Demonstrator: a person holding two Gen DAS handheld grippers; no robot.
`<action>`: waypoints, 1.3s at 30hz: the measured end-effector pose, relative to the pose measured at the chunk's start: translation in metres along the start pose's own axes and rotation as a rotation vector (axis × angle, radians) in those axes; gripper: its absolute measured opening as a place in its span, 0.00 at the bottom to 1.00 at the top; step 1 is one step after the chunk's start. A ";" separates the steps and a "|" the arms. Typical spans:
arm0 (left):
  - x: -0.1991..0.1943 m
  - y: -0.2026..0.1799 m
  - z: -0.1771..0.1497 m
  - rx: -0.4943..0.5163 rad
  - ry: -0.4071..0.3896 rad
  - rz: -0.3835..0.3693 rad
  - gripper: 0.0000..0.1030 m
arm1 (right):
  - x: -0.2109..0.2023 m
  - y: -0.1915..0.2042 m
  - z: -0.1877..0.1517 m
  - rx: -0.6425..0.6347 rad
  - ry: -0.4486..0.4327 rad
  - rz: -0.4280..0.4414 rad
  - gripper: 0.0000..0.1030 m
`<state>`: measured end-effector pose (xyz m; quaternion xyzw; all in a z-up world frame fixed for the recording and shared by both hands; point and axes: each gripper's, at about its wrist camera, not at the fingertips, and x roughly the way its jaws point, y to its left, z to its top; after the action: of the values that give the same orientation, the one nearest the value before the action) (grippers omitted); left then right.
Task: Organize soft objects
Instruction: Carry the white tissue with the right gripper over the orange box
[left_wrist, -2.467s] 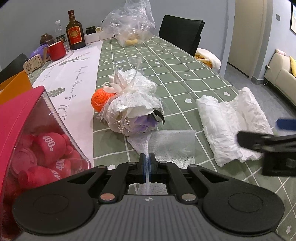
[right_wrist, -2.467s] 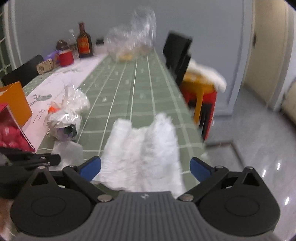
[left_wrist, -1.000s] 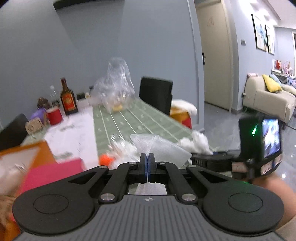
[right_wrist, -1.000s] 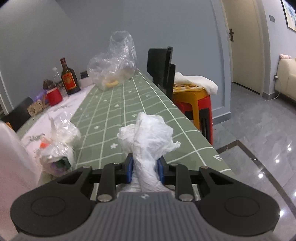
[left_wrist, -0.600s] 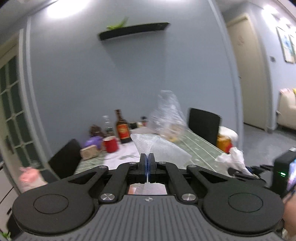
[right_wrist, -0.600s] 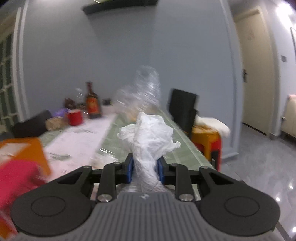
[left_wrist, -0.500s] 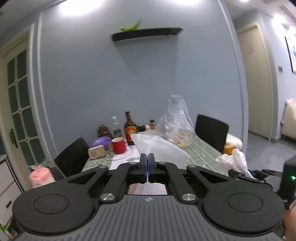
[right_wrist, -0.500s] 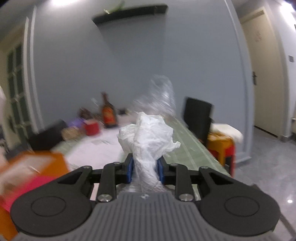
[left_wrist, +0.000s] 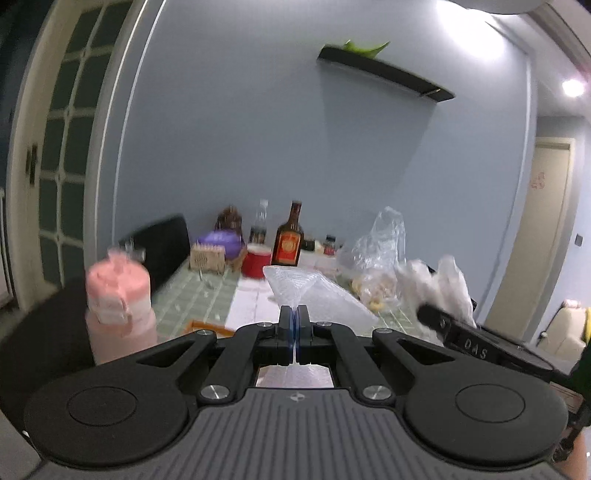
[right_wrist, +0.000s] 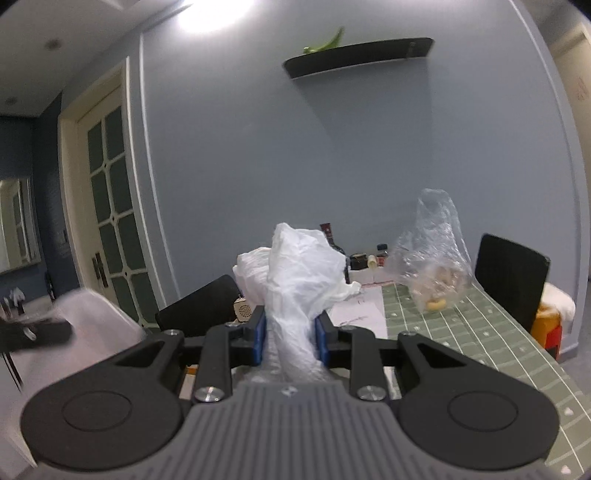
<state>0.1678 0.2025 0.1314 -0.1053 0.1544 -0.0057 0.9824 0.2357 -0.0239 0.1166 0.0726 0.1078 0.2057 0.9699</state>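
Both loads look mid-carry above the bench (right_wrist: 461, 332): the left tongs (left_wrist: 294, 325) pinch a thin, translucent mesh sheet (left_wrist: 310, 291), the right tongs (right_wrist: 289, 334) squeeze a crinkly white plastic wad (right_wrist: 299, 280), and next, I judge, comes finding one shared place to lower these limp, shapeless pieces.

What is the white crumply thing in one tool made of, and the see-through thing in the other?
The white crumply bundle in the right tool looks like thin matte plastic film or tissue: it shows soft wrinkles and sharp creases, though the picture leaves it open which. The see-through piece in the left tool looks like fine mesh or netting, slightly shiny, with a tiny grid texture.
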 end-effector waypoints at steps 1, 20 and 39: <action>0.005 0.006 -0.002 -0.010 0.014 -0.013 0.01 | 0.006 0.008 -0.001 -0.015 0.006 0.014 0.25; 0.088 0.055 -0.025 0.068 0.166 0.147 0.00 | 0.110 0.045 -0.039 0.036 0.368 0.285 0.27; 0.093 0.047 -0.043 0.243 0.167 0.201 0.75 | 0.109 0.034 -0.040 -0.016 0.334 0.173 0.27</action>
<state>0.2420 0.2360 0.0534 0.0310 0.2434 0.0652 0.9672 0.3107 0.0561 0.0650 0.0386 0.2589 0.2982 0.9179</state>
